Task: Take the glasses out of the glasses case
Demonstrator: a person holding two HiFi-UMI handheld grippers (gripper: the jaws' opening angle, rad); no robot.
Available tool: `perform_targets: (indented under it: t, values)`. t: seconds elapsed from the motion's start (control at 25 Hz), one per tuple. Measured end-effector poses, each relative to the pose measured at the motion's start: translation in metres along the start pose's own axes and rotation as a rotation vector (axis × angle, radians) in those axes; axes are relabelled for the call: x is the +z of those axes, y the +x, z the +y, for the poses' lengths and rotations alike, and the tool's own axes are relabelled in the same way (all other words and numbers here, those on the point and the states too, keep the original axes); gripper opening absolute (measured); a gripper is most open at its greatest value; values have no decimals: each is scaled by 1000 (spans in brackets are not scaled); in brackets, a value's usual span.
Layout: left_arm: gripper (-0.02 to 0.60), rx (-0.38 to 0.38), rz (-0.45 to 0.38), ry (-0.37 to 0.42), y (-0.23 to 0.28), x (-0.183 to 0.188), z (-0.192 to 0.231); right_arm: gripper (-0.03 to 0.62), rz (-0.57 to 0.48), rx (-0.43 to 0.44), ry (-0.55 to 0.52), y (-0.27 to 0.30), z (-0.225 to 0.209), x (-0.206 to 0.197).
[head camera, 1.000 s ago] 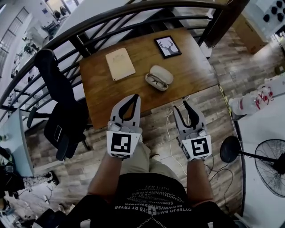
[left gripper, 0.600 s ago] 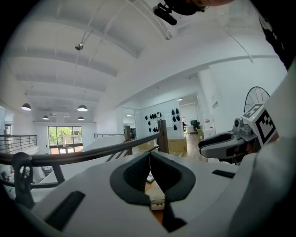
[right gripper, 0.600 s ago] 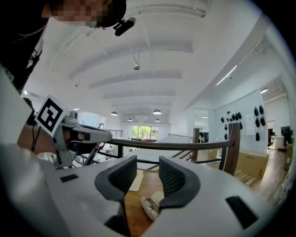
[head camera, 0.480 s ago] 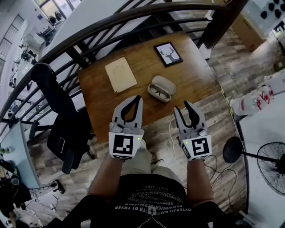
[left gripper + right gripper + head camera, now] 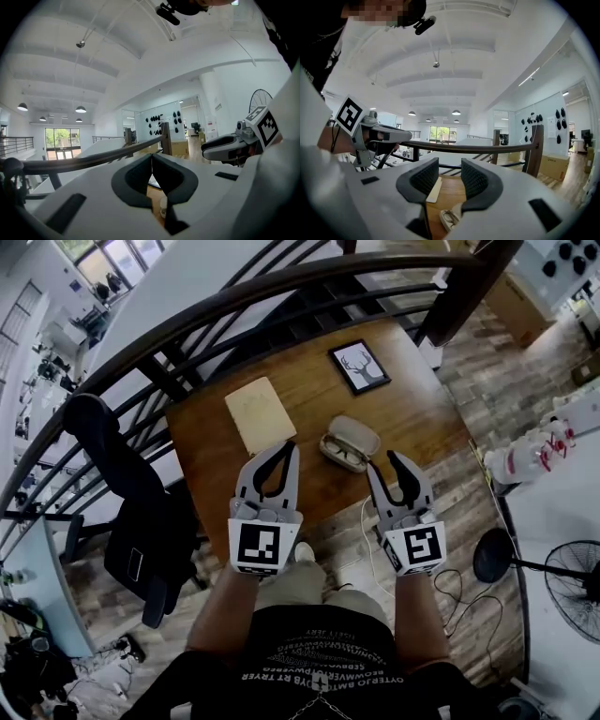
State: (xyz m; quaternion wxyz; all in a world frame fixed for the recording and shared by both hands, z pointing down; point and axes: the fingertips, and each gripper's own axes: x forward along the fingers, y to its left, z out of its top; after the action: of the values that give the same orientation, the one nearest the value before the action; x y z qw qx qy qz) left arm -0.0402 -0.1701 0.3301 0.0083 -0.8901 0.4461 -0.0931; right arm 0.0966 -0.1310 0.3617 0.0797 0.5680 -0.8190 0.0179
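Left gripper [image 5: 151, 158]: smooth black contoured jaws pressed together at the tips, with nothing between them. Right gripper [image 5: 450, 177]: ribbed black pads apart, gap empty. Both hover over the near edge of the wooden table [image 5: 309, 395]. Just ahead, between them, lies the glasses case [image 5: 356, 435] — rounded, pale, lid open — with the glasses [image 5: 340, 455] inside. Beyond lie a flat beige book [image 5: 260, 413] and a black-framed deer picture [image 5: 360, 365].

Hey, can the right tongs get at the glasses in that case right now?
Probably yes. The case lies open on the table, the glasses sit uncovered in it, and the right tongs are open just short of it with nothing between.
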Motion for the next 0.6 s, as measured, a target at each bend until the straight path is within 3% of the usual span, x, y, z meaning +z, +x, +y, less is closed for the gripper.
perform_targets:
  t: [0.6]
  values:
    - [29, -57, -18, -70, 19, -17, 16, 137, 78, -37, -1, 14, 1, -12]
